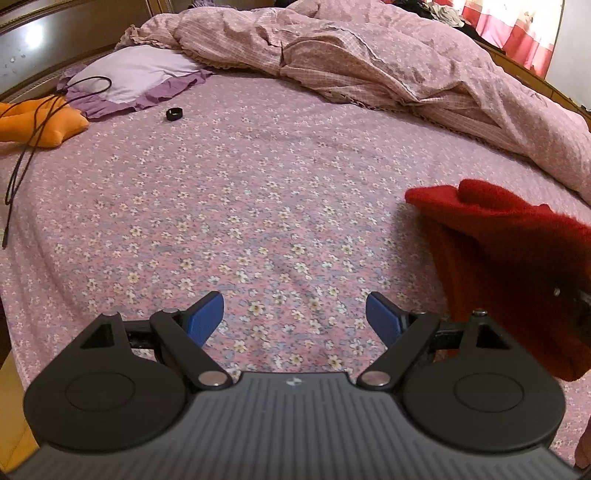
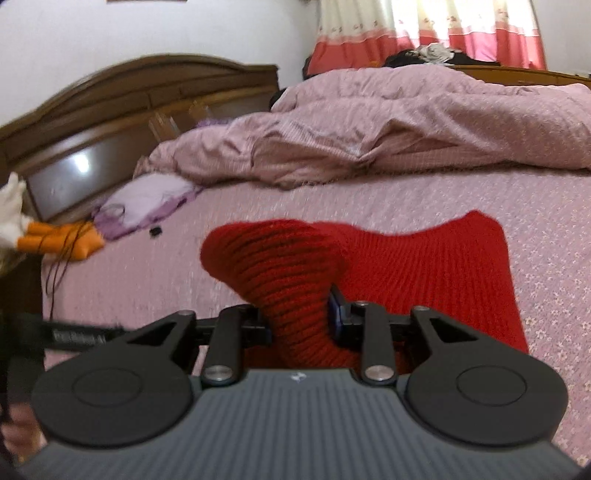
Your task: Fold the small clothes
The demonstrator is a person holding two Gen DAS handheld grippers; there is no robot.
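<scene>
The left wrist view looks forward and steeply down along its own tongs (image 1: 295, 317), close over the flowered bed sheet (image 1: 229, 192), with the headboard at its upper left. The right wrist view sits lower and flatter behind its tongs (image 2: 301, 317), facing across the bed toward the curtain (image 2: 424, 33). Both take in the rumpled duvet (image 1: 369, 62), purple pillow (image 1: 133, 77), orange cushion (image 1: 44, 122) and red knit garment (image 2: 424, 266).

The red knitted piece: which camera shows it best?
The right wrist view: the red knitted piece fills the middle, ribbing visible, bunched between the right tool. The left wrist view catches only a blurred part at its right edge.
</scene>
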